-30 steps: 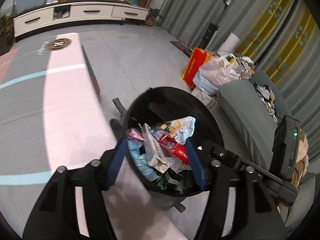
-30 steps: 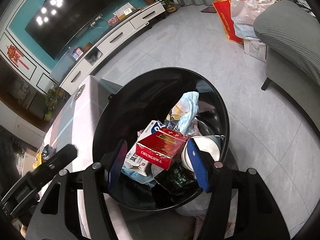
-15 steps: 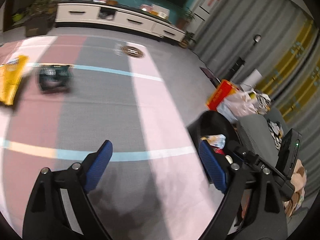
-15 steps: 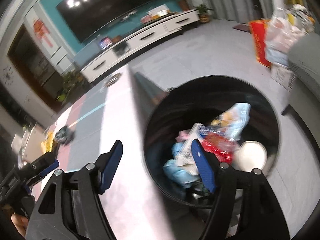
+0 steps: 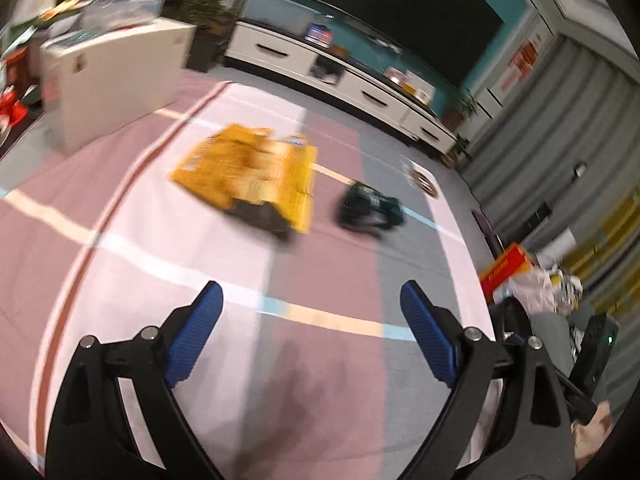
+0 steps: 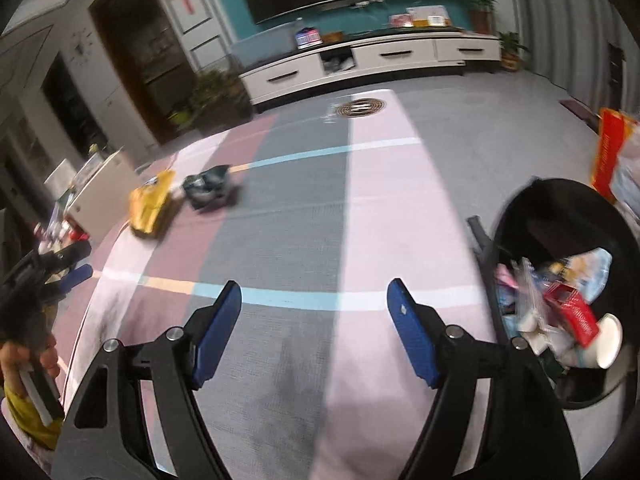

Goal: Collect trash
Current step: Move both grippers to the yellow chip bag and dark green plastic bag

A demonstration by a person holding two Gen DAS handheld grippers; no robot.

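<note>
Now, step in hand: the next pieces of trash are to be reached for on the table [image 5: 320, 360]; nothing is carried at this moment.
Left gripper [image 5: 312, 312]: its fingers [image 5: 196, 332] are spread wide, with only the striped cloth between them; they have just been opening.
Right gripper [image 6: 314, 312]: its fingers [image 6: 408, 328] are also well apart and empty, and they too have just been opening.
Yellow wrapper [image 5: 252, 168]: it is seen lying flat, ahead of the left fingers and a little to their left, well apart from the tips.
Dark green packet [image 5: 370, 208]: it is crumpled, ahead of the left fingers and slightly right, just beside the wrapper but not touching it, as far as the blur allows.
Trash bin [image 6: 560, 216]: it stands off the table edge, to the right of the right fingers, and is already filled with boxes and a paper cup [image 6: 608, 340].
Advice: the flat wrapper is best taken at a raised edge, since a flat sheet slips under the pads; the packet can be pinched across its bulk.
Risk: the pictures are blurred, so the approach should be slowed before the fingers are closed.
</note>
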